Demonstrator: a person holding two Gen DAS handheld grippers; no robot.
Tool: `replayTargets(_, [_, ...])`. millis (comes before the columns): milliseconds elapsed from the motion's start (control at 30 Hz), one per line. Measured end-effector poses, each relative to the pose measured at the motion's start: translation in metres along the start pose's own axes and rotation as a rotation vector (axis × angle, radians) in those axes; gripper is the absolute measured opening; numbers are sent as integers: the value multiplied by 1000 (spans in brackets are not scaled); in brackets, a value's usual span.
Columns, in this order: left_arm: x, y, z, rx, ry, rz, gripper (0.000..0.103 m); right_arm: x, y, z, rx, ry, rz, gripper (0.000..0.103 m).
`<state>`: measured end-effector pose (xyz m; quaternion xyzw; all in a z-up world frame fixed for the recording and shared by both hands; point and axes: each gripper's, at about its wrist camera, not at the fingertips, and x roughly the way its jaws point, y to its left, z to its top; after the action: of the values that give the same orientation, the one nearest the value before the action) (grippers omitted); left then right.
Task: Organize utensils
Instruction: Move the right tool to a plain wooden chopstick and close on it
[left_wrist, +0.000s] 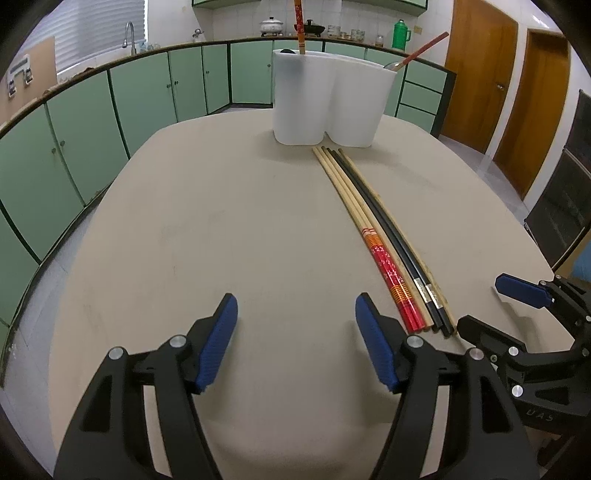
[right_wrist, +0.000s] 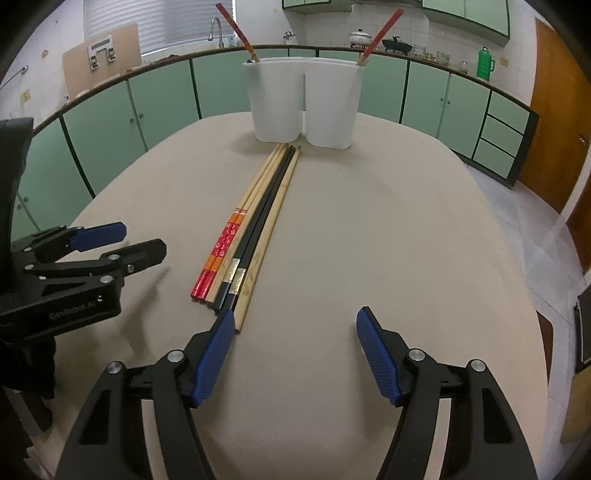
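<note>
The left gripper (left_wrist: 295, 314) hovers spread and empty over the beige desk (left_wrist: 221, 240). Right of it lie six chopsticks (right_wrist: 251, 236) side by side: two red-patterned, two black, two plain wood. The right gripper (right_wrist: 295, 325) is spread, empty. Far off stands one white two-compartment holder (right_wrist: 303, 103), holding two red-handled utensils.

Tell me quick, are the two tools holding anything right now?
Left tool: open, holding nothing, only bare table between its pads.
Right tool: open, holding nothing, beside the chopsticks.

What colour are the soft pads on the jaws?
Blue, with fine ridges. The right gripper's pads show best in the right wrist view.
</note>
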<state>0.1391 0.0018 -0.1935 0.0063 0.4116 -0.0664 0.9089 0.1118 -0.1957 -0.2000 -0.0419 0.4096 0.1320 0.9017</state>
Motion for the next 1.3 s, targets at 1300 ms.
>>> replayTargets(1300, [1, -8, -2, 9, 11, -12, 70, 2, -9, 0, 19, 15, -13, 36])
